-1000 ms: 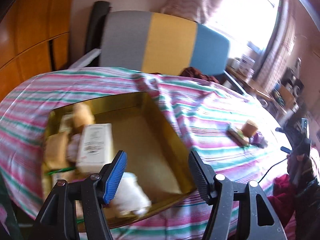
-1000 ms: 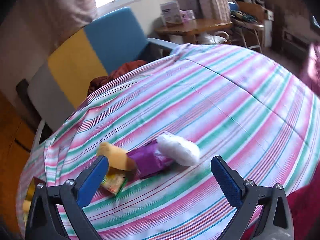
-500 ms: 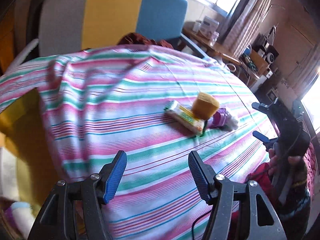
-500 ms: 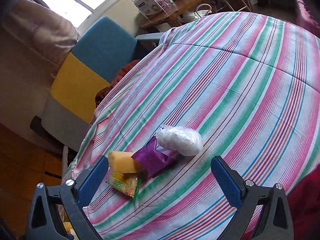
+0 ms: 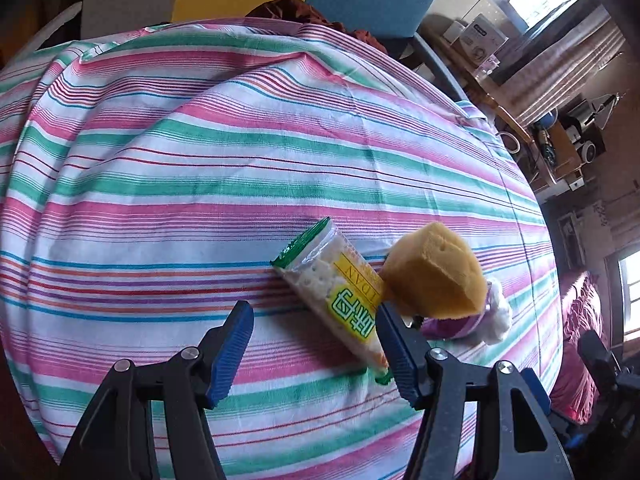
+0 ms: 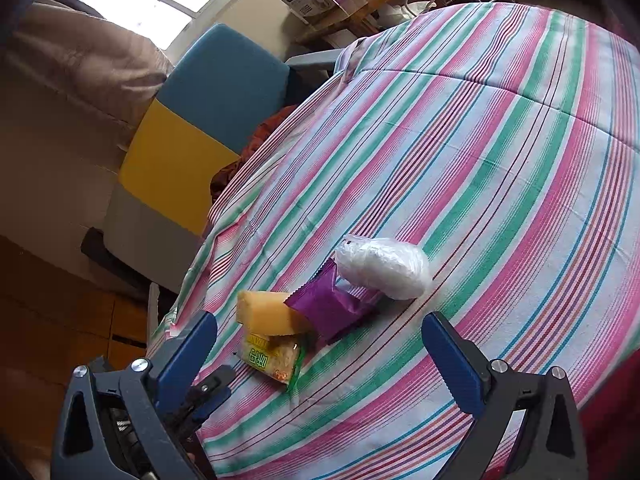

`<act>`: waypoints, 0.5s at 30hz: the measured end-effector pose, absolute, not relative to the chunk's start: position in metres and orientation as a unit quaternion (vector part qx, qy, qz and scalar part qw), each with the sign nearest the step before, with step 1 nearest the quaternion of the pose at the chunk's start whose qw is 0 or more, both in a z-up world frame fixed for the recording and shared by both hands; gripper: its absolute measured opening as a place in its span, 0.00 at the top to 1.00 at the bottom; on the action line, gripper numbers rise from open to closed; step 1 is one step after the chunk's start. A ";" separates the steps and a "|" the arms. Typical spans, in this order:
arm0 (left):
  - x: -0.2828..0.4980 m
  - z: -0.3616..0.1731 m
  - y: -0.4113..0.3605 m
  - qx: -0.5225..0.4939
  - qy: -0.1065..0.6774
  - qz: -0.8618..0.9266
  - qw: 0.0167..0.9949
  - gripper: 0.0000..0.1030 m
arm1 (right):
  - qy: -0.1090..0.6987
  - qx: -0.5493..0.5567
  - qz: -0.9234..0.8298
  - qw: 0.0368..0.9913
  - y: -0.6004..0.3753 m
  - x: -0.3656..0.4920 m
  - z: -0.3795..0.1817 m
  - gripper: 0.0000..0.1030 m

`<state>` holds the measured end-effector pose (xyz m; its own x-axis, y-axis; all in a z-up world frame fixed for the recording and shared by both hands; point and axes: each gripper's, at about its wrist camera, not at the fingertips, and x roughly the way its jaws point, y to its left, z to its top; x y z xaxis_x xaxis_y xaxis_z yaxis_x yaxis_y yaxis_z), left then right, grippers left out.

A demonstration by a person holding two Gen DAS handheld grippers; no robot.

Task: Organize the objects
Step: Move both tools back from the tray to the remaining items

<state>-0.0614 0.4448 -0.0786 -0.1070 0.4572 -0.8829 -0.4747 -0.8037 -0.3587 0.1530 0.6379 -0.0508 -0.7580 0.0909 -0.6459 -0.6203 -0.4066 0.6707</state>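
A small pile lies on the striped tablecloth (image 5: 200, 168): a green-and-yellow cracker packet (image 5: 340, 296), a yellow sponge cake (image 5: 436, 276) leaning on it, a purple packet (image 5: 452, 326) and a white plastic-wrapped bundle (image 5: 498, 316). My left gripper (image 5: 314, 346) is open and empty, its right finger close beside the cracker packet. In the right wrist view the cracker packet (image 6: 272, 356), cake (image 6: 266, 312), purple packet (image 6: 332, 306) and white bundle (image 6: 384, 268) lie just beyond my right gripper (image 6: 320, 356), which is open and empty.
A chair (image 6: 192, 132) with grey, yellow and blue panels stands behind the table, a dark red cloth (image 5: 296, 8) on its seat. A wooden side table (image 5: 480, 72) with boxes stands by the window. The left gripper's body (image 6: 192, 396) shows at lower left.
My left gripper has swung away from the gold tin, now out of view, and come down close to the pile. My right gripper has drawn nearer to the pile. Both stay open.
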 end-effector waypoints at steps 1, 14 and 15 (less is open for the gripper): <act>-0.062 -0.080 0.450 -0.591 0.007 0.743 0.313 0.38 | 0.500 -0.266 0.794 0.221 0.638 0.153 -0.051 0.00; -0.065 -0.090 0.505 -0.547 0.097 0.777 0.297 0.36 | 0.528 -0.261 0.784 0.197 0.641 0.154 -0.059 0.00; -0.061 -0.091 0.507 -0.538 0.116 0.778 0.303 0.36 | 0.531 -0.260 0.782 0.197 0.642 0.155 -0.059 0.00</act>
